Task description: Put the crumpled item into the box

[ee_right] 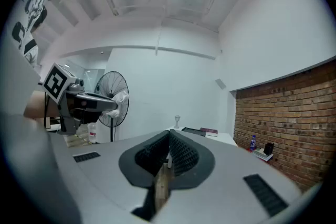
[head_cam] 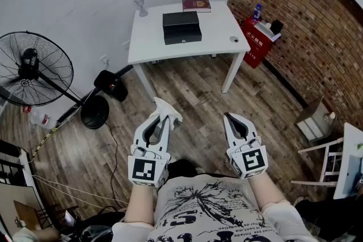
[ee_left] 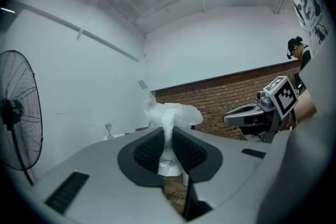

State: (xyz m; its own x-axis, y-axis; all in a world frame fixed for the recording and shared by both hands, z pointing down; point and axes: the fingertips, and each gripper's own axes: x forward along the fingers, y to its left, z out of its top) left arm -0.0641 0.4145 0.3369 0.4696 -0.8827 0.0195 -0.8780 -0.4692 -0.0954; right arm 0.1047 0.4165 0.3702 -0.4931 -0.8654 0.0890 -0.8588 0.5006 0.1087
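My left gripper (head_cam: 165,112) is shut on a crumpled white tissue (head_cam: 168,107), which sticks out past the jaw tips. In the left gripper view the tissue (ee_left: 170,115) is pinched between the dark ribbed pads (ee_left: 151,150) and fans out above them. My right gripper (head_cam: 231,118) is held beside it, shut with nothing in it; its pads (ee_right: 184,153) meet at the tip. A black box (head_cam: 181,27) with its lid down sits on the white table (head_cam: 215,39) ahead, well beyond both grippers. I hold both grippers in front of my chest, over the wooden floor.
A red book (head_cam: 196,5) and a small goblet (head_cam: 140,5) lie at the table's back edge. A standing fan (head_cam: 34,71) is at the left, its black base (head_cam: 95,111) and cables on the floor. The brick wall (head_cam: 295,20), a red crate (head_cam: 255,39) and a folding chair (head_cam: 329,156) line the right.
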